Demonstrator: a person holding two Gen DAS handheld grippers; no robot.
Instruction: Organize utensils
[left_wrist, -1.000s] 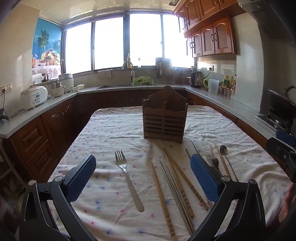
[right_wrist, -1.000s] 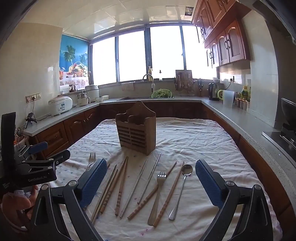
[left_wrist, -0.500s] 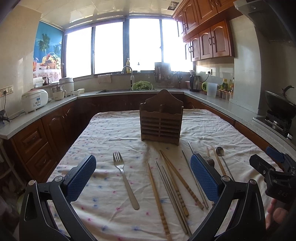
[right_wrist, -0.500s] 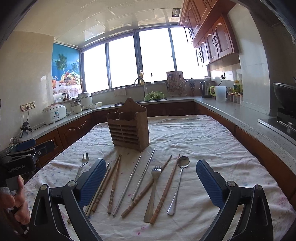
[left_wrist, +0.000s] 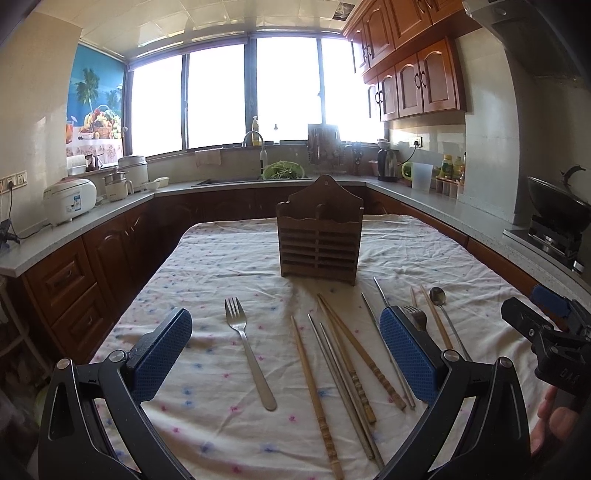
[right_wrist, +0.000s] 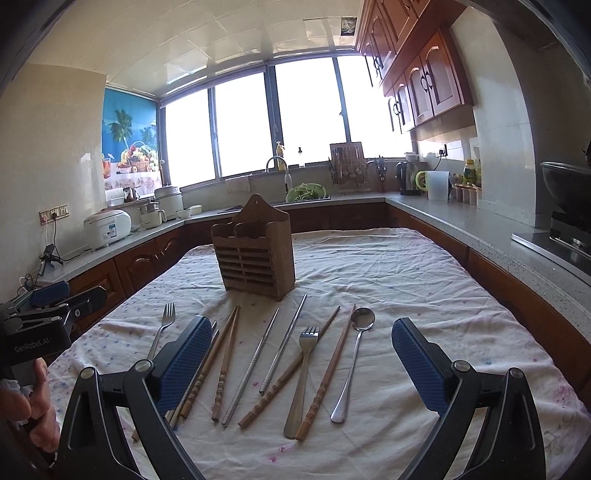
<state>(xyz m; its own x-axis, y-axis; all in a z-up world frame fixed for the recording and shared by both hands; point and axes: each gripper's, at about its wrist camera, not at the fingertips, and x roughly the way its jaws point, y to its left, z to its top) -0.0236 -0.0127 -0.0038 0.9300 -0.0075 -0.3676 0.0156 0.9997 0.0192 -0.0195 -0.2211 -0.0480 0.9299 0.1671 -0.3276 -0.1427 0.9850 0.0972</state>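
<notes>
Two black two-finger grippers with blue ribbed pads, the left gripper (left_wrist: 286, 354) and the right gripper (right_wrist: 301, 360), are held level side by side, jaws spread wide, gripping nothing

My left gripper (left_wrist: 286, 352) has black plastic arms shaped like angular brackets, each with round silver screws at the joints, and its fingers (left_wrist: 162, 352) carry blue pads with a fine grid texture. My right gripper (right_wrist: 301, 363) is built the same way. Seen from the right camera, the left unit's black body bears white "GenRobot.AI" lettering and a blue part on top. Bare skin shows on my left hand (right_wrist: 35, 410).
</notes>
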